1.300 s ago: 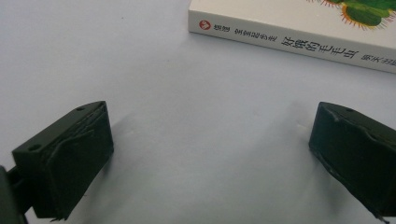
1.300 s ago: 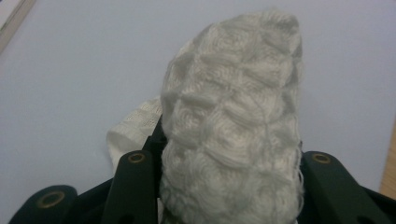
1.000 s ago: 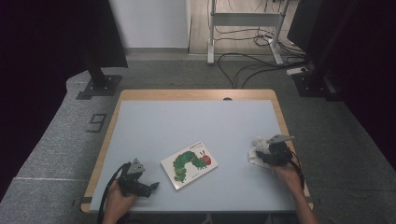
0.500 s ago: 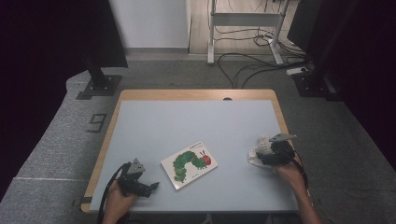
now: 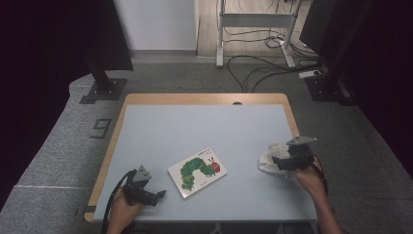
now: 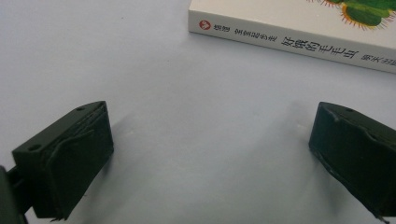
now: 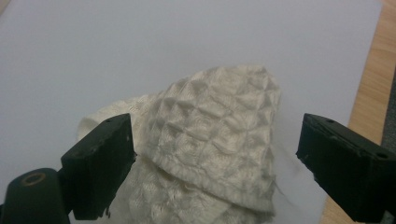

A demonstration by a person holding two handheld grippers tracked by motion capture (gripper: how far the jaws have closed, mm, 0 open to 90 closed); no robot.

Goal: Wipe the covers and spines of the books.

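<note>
A picture book (image 5: 197, 171) with a green caterpillar on its white cover lies flat near the table's front middle. My left gripper (image 5: 155, 196) rests open on the table just left of the book; in the left gripper view the book's spine (image 6: 299, 44) lies beyond the wide-apart jaws (image 6: 210, 158). A crumpled white waffle-weave cloth (image 5: 272, 156) sits at the table's right side. My right gripper (image 5: 276, 163) is open over it, and in the right gripper view the cloth (image 7: 210, 140) bulges up between the two jaws (image 7: 215, 161), which stand apart from it.
The light blue tabletop (image 5: 204, 131) has a wooden rim (image 5: 109, 156); the rim's right edge (image 7: 373, 79) runs close beside the cloth. Beyond the table stand a black stand base (image 5: 102, 90), cables (image 5: 253, 68) on the floor and a metal frame (image 5: 253, 19).
My right gripper has shifted slightly over the cloth. The left gripper and the book stay where they were.
</note>
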